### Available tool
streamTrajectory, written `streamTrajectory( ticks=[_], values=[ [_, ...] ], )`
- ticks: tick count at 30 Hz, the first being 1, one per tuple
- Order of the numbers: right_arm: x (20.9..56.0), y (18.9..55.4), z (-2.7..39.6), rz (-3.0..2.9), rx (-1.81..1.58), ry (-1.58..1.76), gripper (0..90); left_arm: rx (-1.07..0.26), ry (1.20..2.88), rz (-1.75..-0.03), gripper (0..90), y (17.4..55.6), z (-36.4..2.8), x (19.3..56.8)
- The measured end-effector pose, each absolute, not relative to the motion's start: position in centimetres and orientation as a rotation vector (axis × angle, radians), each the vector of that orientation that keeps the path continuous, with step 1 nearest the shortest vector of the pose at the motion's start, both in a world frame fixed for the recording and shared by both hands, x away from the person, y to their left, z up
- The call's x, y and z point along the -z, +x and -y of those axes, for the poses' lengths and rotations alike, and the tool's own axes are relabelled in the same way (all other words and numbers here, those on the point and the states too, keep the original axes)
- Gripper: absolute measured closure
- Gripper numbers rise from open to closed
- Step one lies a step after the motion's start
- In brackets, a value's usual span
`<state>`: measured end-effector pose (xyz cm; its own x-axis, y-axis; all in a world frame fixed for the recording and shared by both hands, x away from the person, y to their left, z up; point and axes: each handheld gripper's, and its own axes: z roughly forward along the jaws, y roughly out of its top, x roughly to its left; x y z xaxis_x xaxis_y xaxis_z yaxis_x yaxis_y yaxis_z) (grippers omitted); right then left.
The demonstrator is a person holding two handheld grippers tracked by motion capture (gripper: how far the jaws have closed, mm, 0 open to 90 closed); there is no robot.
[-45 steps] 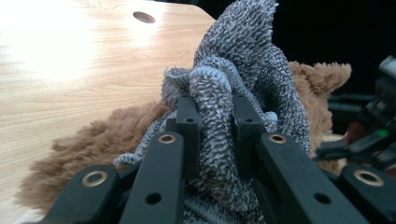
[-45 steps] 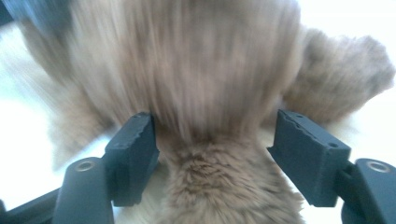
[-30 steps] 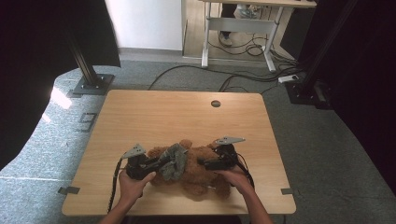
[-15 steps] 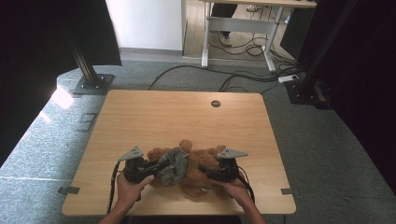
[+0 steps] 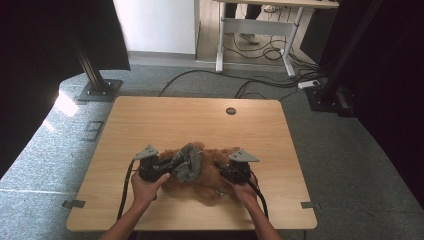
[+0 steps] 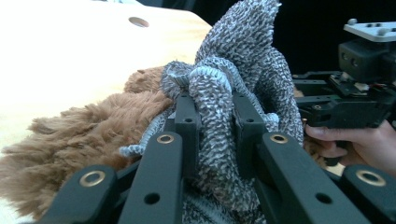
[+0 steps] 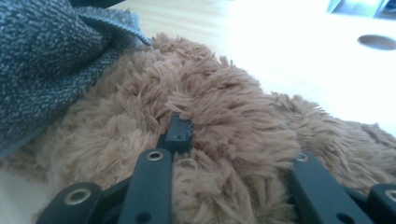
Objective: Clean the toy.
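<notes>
The left tongs (image 6: 212, 112) clench the grey knitted garment (image 6: 243, 70) while the right tongs (image 7: 233, 140), jaws just closing, grasp the brown furry plush toy (image 7: 224, 107) on the table (image 5: 175, 120), dressing barely begun.

The plush toy (image 5: 212, 177) is shaggy tan-brown, the knit cloth (image 5: 188, 161) on it speckled grey and white, both claws black with brass-coloured rivets, and the desk (image 5: 200, 120) pale wood grain.

A brown plush (image 5: 210, 175) lies on the table (image 5: 165, 120), near its front edge. A grey cloth (image 5: 189, 161) drapes over the plush's left side. The left gripper (image 5: 172, 164) touches the cloth; the right gripper (image 5: 221, 169), its jaws just closing, presses into the plush's right side.
</notes>
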<state>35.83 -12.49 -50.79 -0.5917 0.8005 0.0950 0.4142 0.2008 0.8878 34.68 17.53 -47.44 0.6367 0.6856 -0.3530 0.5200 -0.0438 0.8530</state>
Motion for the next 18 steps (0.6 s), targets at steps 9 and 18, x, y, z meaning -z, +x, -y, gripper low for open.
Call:
streamTrajectory(
  ticks=[9, 18],
  values=[
    [50.9, 37.2, 11.9, -2.055, -1.380, 1.046, 66.7, -0.111, 1.647, -1.020, 75.8, 35.5, -18.4, 46.4],
    [51.6, 32.5, 11.9, -2.052, -1.391, 0.908, 66.5, -0.149, 1.713, -0.908, 75.6, 34.9, -14.4, 42.6]
  ],
)
